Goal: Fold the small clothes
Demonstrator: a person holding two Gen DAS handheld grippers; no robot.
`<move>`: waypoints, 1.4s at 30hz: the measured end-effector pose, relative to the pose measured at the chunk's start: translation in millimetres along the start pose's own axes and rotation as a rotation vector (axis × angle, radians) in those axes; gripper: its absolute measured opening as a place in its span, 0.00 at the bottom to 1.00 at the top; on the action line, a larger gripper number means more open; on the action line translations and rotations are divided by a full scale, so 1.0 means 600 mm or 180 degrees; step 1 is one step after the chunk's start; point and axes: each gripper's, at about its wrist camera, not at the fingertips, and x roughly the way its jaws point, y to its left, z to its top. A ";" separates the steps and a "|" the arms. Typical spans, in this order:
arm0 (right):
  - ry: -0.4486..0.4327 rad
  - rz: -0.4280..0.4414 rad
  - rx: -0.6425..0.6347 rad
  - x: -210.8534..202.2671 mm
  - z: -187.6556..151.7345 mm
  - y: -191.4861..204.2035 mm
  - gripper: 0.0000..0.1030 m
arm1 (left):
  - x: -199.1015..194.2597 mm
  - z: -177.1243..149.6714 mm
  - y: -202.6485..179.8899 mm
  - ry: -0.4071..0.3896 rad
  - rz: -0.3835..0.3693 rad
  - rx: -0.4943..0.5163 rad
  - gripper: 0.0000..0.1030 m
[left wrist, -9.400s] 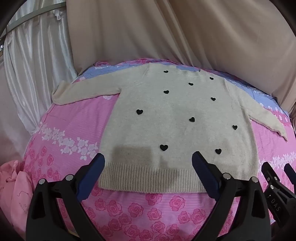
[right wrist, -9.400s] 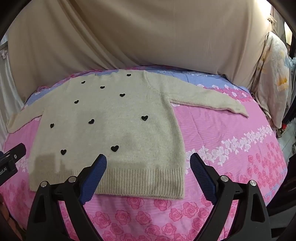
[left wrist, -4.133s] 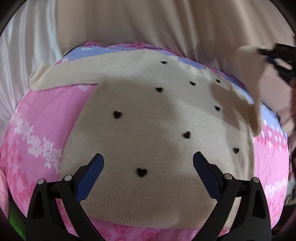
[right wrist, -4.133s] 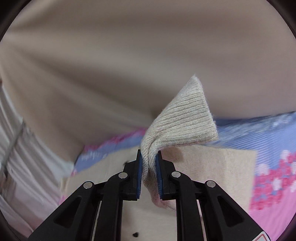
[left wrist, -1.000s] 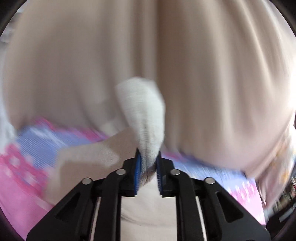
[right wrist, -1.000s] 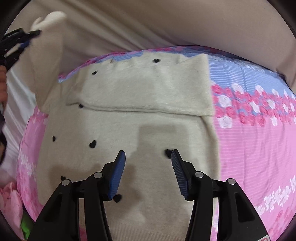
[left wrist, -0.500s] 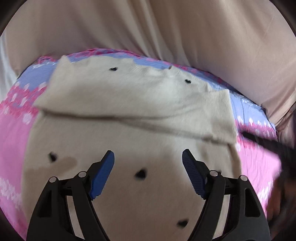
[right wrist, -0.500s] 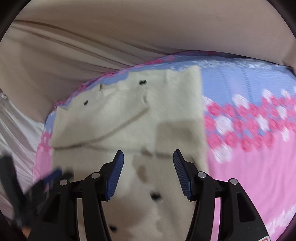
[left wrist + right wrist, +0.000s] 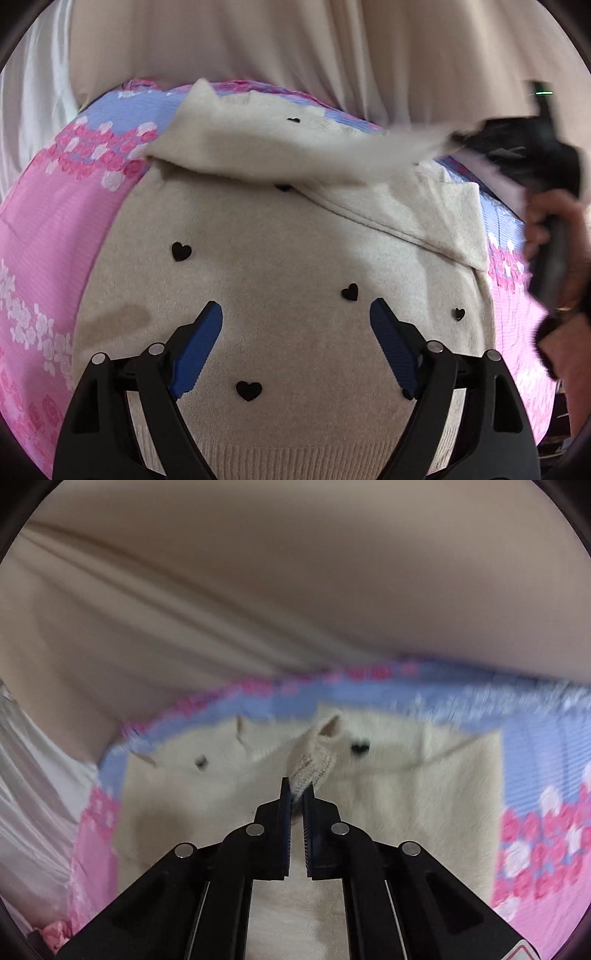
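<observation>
Two grippers: my right gripper pinches the sleeve cuff; left gripper hangs open.
Sweater: flat on the pink bedsheet (hearts up).
Advice: I'd lay the cuff leftward, taut, level.

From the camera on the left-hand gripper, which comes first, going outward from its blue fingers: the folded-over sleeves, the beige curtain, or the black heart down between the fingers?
Going outward from the left gripper:
1. Black heart, low between the fingers, on the sweater body.
2. Folded sleeves, lying across the sweater's upper part.
3. Beige curtain, hanging behind the bed's far edge.
</observation>
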 end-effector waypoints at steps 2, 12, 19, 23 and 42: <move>-0.0181 -0.0157 0.0004 -0.042 0.000 -0.020 0.05 | 0.002 0.002 0.003 -0.0010 -0.0033 -0.0024 0.77; 0.0628 -0.0677 0.0155 0.056 -0.107 -0.154 0.06 | 0.007 0.014 -0.012 0.0032 -0.0081 -0.0082 0.78; 0.0733 -0.0693 0.0174 0.048 -0.125 -0.178 0.08 | 0.023 0.028 0.014 0.0068 0.0051 -0.0160 0.80; 0.0564 -0.0784 0.0316 -0.017 -0.133 -0.185 0.41 | 0.024 0.035 0.044 0.0001 0.0174 -0.0257 0.82; 0.1181 -0.0407 0.0427 -0.173 -0.454 -0.130 0.07 | -0.002 -0.103 0.252 0.0505 0.0517 -0.0718 0.73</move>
